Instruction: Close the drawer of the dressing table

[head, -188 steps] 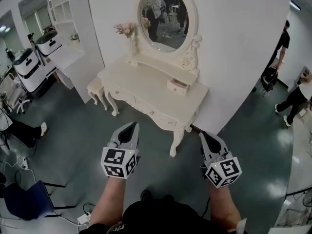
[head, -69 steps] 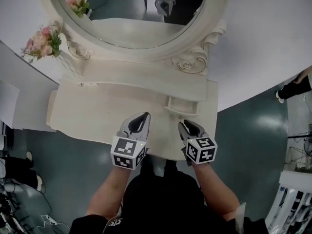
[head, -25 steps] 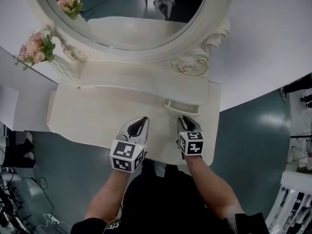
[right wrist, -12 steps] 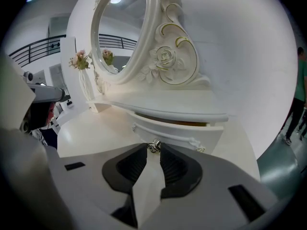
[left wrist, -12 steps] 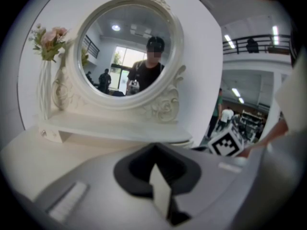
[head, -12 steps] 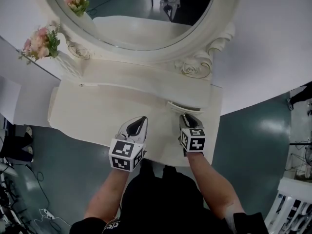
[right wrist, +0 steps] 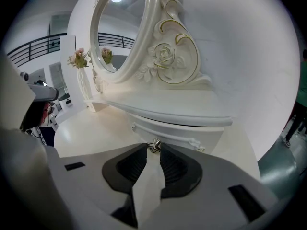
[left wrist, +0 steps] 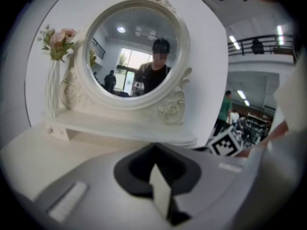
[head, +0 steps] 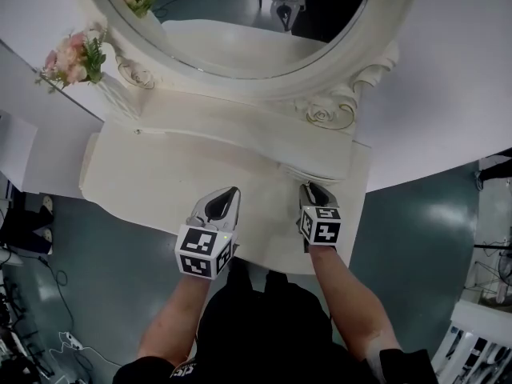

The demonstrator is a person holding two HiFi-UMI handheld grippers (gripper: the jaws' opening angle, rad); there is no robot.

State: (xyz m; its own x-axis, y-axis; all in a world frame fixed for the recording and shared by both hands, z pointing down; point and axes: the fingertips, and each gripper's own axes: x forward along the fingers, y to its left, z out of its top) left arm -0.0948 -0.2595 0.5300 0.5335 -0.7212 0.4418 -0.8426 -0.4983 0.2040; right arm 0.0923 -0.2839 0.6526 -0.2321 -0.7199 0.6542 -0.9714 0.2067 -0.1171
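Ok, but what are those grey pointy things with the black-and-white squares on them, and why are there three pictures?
They are two hand-held grabbing tools, not a robot. A person holds one in each hand, and the checkered cubes are part of them.

The head view comes from a camera on the person's head, looking down. It shows the left gripper and the right gripper over a cream dressing table. The table has a round mirror and pink flowers.

The other two pictures come from small cameras riding on each tool, looking along its two jaws. In the right gripper view, the jaws pinch the small metal knob of a little drawer under the mirror's shelf. In the left gripper view, the jaws are together with nothing between them, and the person shows in the mirror.
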